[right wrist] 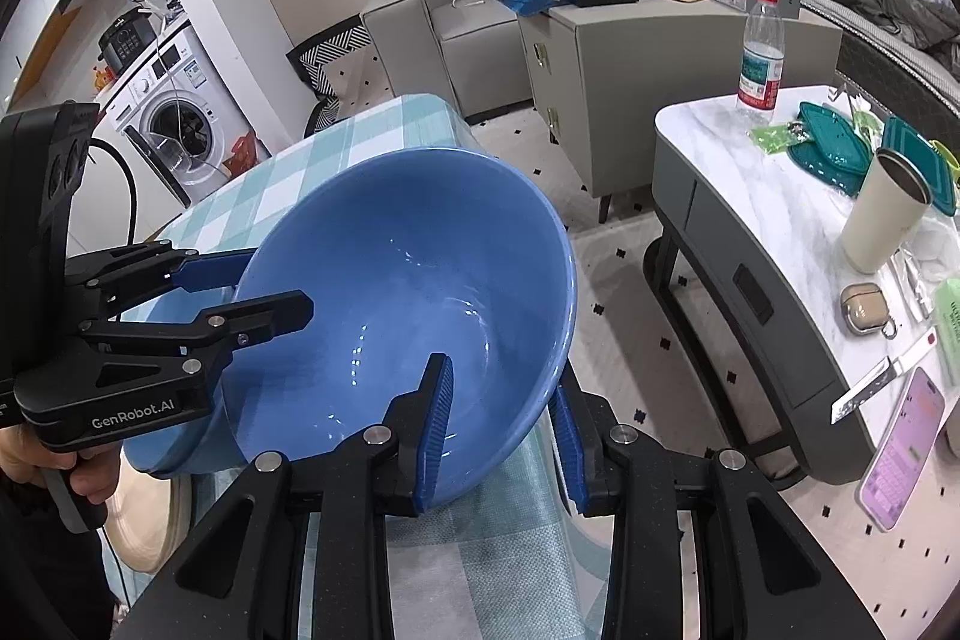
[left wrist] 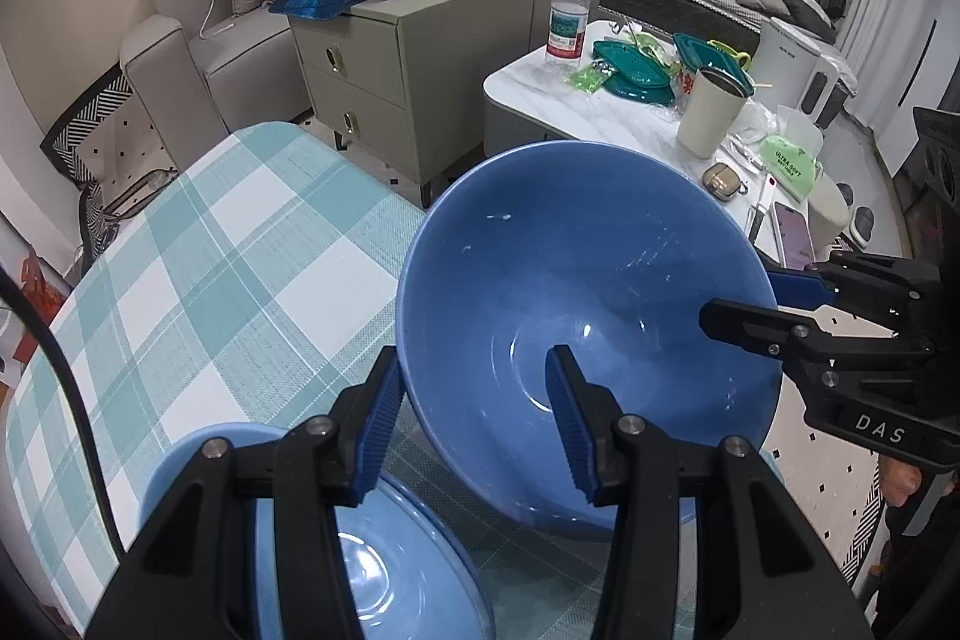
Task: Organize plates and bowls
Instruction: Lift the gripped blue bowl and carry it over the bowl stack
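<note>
A large blue bowl [left wrist: 576, 292] is held tilted above the checked table [left wrist: 240, 256]. My left gripper [left wrist: 474, 412] straddles its near rim, one finger inside and one outside. My right gripper [left wrist: 744, 304] grips the bowl's right rim. In the right wrist view the same bowl [right wrist: 408, 316] has my right gripper [right wrist: 504, 424] clamped over its near rim and my left gripper [right wrist: 270, 286] on its left rim. A lighter blue plate [left wrist: 384, 568] lies on the table below my left gripper.
A white marble side table [right wrist: 756, 196] to the right holds a water bottle [right wrist: 761, 52], teal lids, a cream cup [right wrist: 882, 214] and a phone. A grey cabinet [left wrist: 384, 64] and sofa stand behind. A washing machine [right wrist: 174, 124] is at the far left.
</note>
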Action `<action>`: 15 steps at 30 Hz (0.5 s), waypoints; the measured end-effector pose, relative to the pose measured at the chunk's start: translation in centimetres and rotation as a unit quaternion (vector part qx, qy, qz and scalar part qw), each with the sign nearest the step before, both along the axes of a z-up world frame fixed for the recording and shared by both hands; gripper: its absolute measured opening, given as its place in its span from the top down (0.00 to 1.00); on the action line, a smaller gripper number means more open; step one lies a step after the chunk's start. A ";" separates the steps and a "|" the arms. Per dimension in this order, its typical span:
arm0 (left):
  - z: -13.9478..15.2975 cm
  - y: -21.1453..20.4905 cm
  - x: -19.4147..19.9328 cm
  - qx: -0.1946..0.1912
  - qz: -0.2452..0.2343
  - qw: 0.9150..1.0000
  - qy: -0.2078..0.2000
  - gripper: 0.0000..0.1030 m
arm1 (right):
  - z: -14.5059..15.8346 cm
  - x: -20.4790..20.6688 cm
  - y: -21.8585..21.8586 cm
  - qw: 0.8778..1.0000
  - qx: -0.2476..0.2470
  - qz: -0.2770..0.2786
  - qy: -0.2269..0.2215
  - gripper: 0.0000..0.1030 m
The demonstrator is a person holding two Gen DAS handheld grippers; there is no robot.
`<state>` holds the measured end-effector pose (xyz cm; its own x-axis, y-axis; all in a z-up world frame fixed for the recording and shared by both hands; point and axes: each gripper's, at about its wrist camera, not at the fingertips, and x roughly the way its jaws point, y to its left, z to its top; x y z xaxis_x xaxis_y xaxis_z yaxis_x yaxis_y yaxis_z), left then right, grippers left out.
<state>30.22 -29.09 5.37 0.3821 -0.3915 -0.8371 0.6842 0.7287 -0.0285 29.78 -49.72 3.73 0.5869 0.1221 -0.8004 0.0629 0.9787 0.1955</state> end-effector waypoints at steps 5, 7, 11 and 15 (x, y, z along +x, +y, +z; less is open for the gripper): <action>0.9 0.3 -0.3 -0.007 0.000 1.000 -0.009 0.54 | 1.2 -0.4 0.2 1.000 -0.003 -0.001 -0.012 0.68; 1.0 0.5 -0.4 -0.010 0.001 1.000 -0.011 0.54 | 1.5 -0.5 0.3 1.000 -0.004 0.000 -0.015 0.68; 1.3 0.8 -0.5 -0.015 0.003 1.000 -0.012 0.54 | 2.0 -0.6 0.4 1.000 -0.006 -0.001 -0.020 0.68; 1.8 1.0 -0.7 -0.019 0.005 1.000 -0.017 0.54 | 2.4 -0.7 0.6 1.000 -0.008 -0.001 -0.023 0.68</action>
